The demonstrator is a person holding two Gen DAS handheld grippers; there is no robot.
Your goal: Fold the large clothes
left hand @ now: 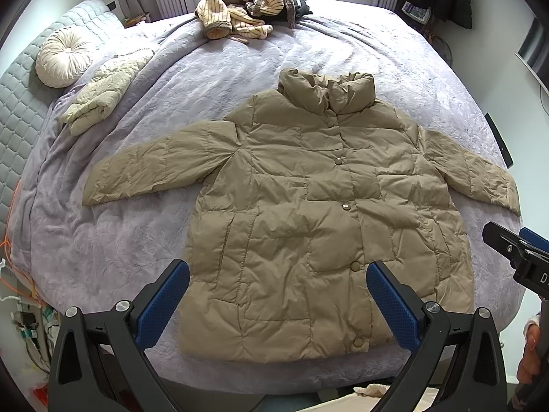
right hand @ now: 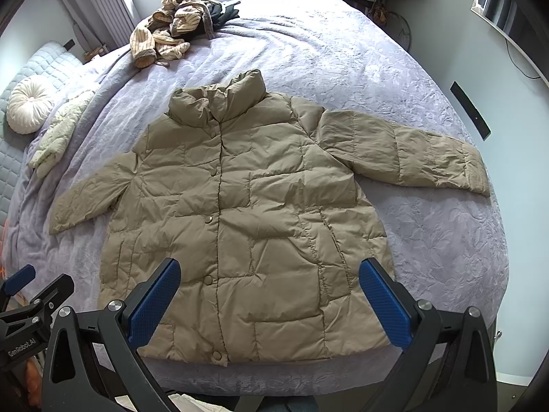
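Left wrist view: your left gripper (left hand: pixel 278 304) hangs above the hem of the tan puffer jacket (left hand: pixel 308 206), fingers (left hand: pixel 164 305) spread wide and holding nothing.
Right wrist view: your right gripper (right hand: pixel 269 304) sits just beside it over the same hem, fingers (right hand: pixel 386 304) wide apart too, also empty.
Jacket position: it lies flat and face up on the lavender bedspread (right hand: pixel 394 68), snapped shut down the front, collar (right hand: pixel 219 99) toward the far side, hem nearest you, both sleeves spread outward.
Progress: by my reading no fold has begun; the coat is only laid out.
Handling: expect it to be light, soft and puffy, with a slick shell that likely slides between the pads (trapped air will probably make it spring back after a fold).
Where to grip: I would pinch a sleeve cuff (right hand: pixel 475 171) or a hem corner, where the fabric is thinner and stitched, not the padded middle.
Next move, as a judgement: bring each sleeve across the chest, then fold hem toward collar.
Risk: a shallow pinch may catch only the top layer and drag the coat across the bedspread.
Other items: a striped garment pile (left hand: pixel 236 10) and a pale folded jacket (left hand: pixel 103 92) lie well apart, out of your way.
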